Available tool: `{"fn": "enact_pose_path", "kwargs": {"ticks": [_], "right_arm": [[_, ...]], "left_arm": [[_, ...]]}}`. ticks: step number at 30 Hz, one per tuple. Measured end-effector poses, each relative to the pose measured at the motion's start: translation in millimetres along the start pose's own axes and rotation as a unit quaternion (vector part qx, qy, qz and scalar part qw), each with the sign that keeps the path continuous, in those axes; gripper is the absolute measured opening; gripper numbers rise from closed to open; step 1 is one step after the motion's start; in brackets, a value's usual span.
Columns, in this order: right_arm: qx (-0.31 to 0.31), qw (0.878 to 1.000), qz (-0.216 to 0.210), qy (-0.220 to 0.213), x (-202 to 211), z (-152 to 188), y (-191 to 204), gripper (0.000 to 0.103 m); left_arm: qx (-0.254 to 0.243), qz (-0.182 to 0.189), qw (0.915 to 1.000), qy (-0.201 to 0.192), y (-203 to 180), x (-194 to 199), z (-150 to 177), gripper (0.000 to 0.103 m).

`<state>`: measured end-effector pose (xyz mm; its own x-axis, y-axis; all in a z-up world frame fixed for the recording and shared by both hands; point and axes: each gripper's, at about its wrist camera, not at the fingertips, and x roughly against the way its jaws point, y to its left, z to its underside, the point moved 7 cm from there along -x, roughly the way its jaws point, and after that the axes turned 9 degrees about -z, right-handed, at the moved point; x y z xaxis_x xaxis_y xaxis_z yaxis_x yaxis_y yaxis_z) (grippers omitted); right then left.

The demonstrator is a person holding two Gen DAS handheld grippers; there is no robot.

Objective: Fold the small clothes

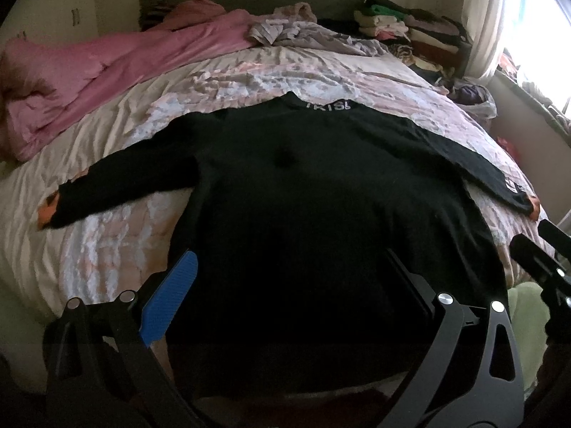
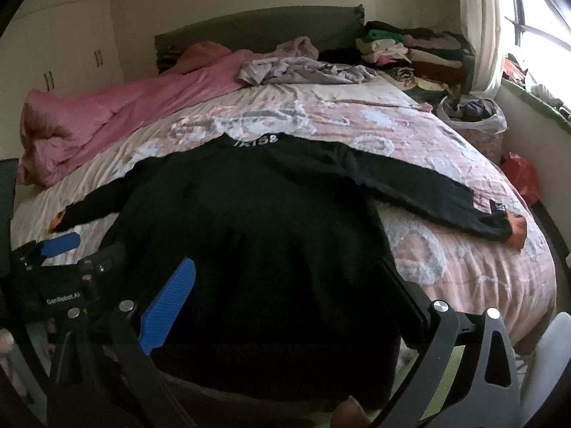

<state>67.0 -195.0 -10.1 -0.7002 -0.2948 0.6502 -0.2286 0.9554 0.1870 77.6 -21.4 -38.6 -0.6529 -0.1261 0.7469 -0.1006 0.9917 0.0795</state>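
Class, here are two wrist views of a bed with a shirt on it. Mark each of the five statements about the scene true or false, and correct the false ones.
1. The black shirt lies flat with both sleeves spread out. True.
2. The shirt is already folded in half. False: it is fully spread.
3. The pink blanket lies bunched along the bed's left side. True.
4. Both tools, left tool and right tool, are shut on the hem. False: both are open, holding nothing.
5. The stack of folded clothes sits near the window. True.
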Motion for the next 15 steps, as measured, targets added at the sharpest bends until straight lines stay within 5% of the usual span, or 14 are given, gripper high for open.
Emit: {"fn": "enact_pose_path", "kwargs": {"ticks": [15], "right_arm": [[-0.039, 0.998, 0.043, -0.02, -13.2, -43.9, -56.5, 0.099]], "left_arm": [[-0.019, 0.004, 0.9997, -0.013, -27.2, -23.9, -46.3, 0.094]]}}
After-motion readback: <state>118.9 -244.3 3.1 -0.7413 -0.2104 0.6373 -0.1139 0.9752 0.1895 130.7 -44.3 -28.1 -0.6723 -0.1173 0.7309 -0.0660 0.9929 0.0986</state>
